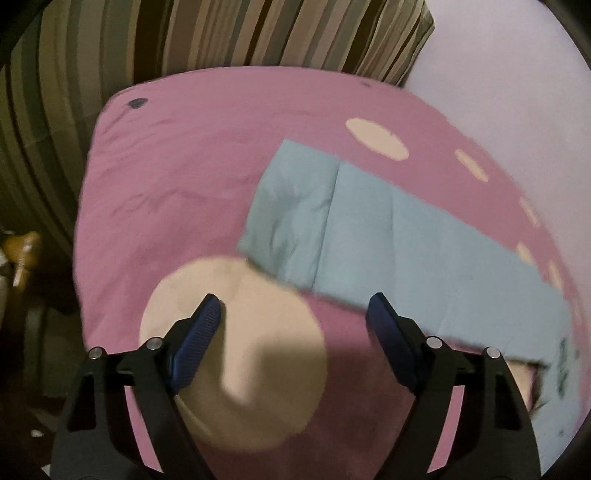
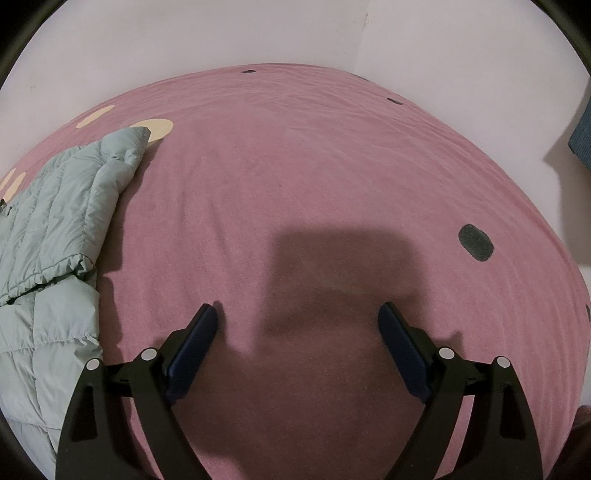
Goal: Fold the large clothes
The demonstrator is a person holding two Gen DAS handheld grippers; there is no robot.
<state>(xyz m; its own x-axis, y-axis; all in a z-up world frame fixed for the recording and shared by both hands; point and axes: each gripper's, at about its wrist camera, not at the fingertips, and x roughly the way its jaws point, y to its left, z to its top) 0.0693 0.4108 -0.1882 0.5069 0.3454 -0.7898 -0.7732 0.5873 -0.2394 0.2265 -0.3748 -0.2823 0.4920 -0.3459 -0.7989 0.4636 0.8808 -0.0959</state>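
Jacket (image 1: 388, 236), pale blue and quilted, lies partly folded on the pink bed (image 1: 177, 166) just past the left tool (image 1: 293, 310), wide and empty. Right tool (image 2: 297, 314), wide, holds nothing; jacket sits leftward, so reach its free edge squarely.

The left gripper (image 1: 293, 308) hangs over the pink dotted bedsheet (image 1: 177, 173), above a large cream round patch (image 1: 251, 354) in the sheet. The pale blue quilted puffer jacket (image 1: 388, 240) lies flat on the sheet ahead and to the right of it. A striped curtain (image 1: 221, 33) hangs beyond the sheet's far edge. The right gripper (image 2: 299, 317) hangs over bare sheet, with the jacket to its left, near the edge of its view.
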